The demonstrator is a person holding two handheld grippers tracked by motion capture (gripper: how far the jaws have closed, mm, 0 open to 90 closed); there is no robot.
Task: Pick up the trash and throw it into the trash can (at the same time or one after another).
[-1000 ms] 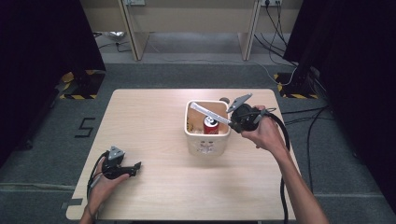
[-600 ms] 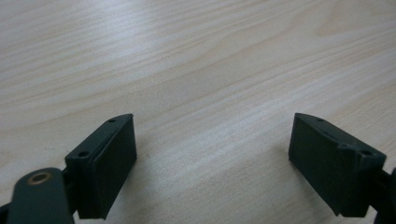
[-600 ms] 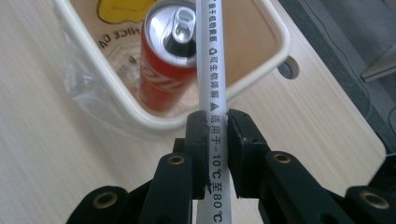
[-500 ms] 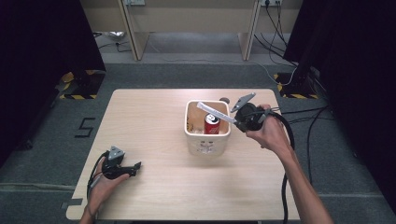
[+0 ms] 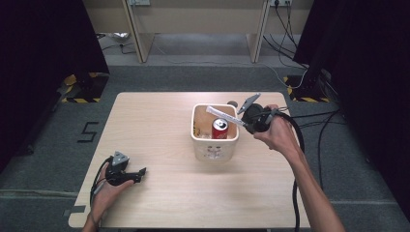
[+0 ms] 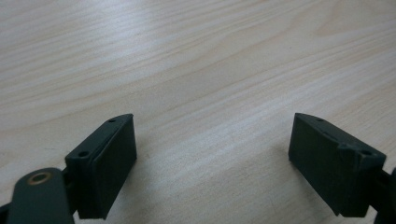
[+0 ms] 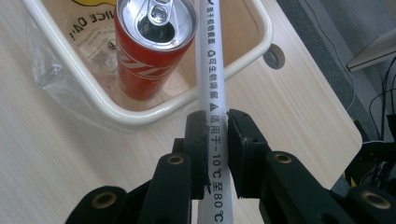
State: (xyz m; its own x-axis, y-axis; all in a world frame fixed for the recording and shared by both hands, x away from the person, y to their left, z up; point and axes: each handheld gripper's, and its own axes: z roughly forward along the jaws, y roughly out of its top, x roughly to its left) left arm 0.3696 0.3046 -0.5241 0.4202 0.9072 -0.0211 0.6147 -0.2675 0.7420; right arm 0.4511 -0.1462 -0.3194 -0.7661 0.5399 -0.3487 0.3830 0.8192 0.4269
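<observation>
While the left gripper (image 5: 138,173) lies idle on the near left of the surface (image 5: 159,121), the right gripper (image 5: 245,123) has carried its load a little further over the bin (image 5: 195,126) than it was a second ago. In the two earlier high views the white tube (image 5: 225,116) reached across the bin's far right corner; now its free end sits deeper over the opening, above and just behind the can (image 5: 219,128), and the hand (image 5: 279,135) has shifted slightly along the bin's right side.

In the right gripper view the jaws are closed tight on the tube (image 7: 211,88), pinching it across its width, with printed characters running along the length on both sides of the grip. The tube slants out over the cream rim (image 7: 154,109) and passes beside the can's open top (image 7: 156,21). The can stands upright inside the bin, on a printed liner.

The left gripper view shows its jaws spread wide with nothing between them, only bare wood grain below (image 6: 205,93).

My reading is that the tube is being put into the bin: it is over the opening but not yet let go. What is left seems to be tipping or lowering it clear of the can and rim, then releasing. Long and light, the tube could catch on the rim and lie across it.
</observation>
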